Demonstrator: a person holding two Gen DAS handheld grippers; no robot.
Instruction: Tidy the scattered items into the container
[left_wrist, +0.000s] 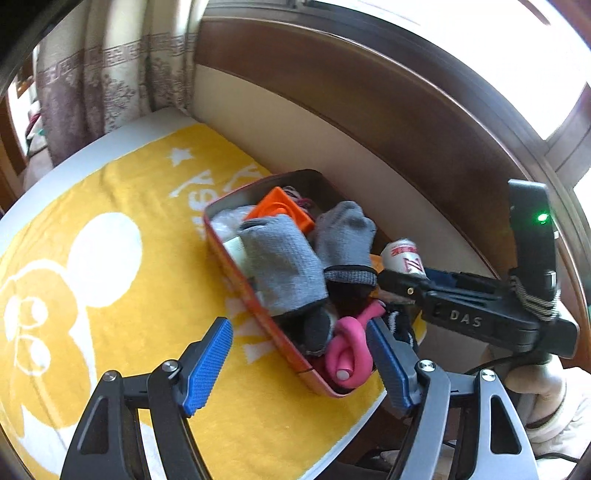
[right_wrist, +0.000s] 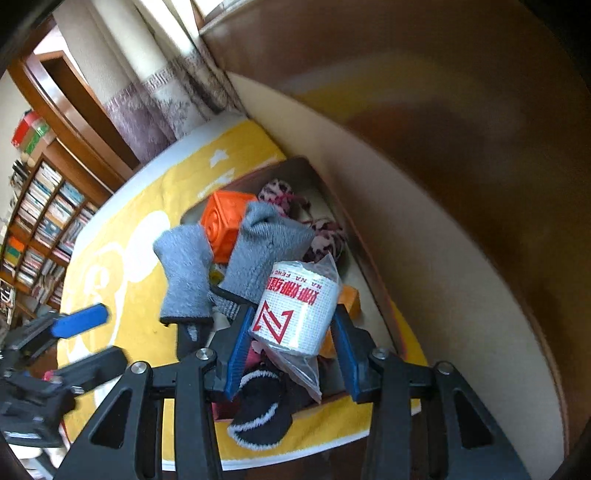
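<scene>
A red tin (left_wrist: 258, 299) sits on the yellow towel (left_wrist: 110, 192), piled with grey socks (left_wrist: 280, 258), an orange block (left_wrist: 284, 210) and a pink rubber loop (left_wrist: 351, 347). My right gripper (right_wrist: 291, 332) is shut on a white paper roll in a plastic bag (right_wrist: 299, 314) and holds it over the tin's near end; the roll also shows in the left wrist view (left_wrist: 404, 256). My left gripper (left_wrist: 299, 363) is open and empty, its jaws astride the tin's near corner. A black sock with white stripes (right_wrist: 258, 413) hangs over the tin's edge.
A cream wall and dark wood window frame (left_wrist: 406, 110) run close behind the tin. Curtains (left_wrist: 110, 74) hang at the far left. A bookshelf (right_wrist: 40, 221) stands beyond the towel. The towel's front edge (right_wrist: 295, 443) drops off just below the tin.
</scene>
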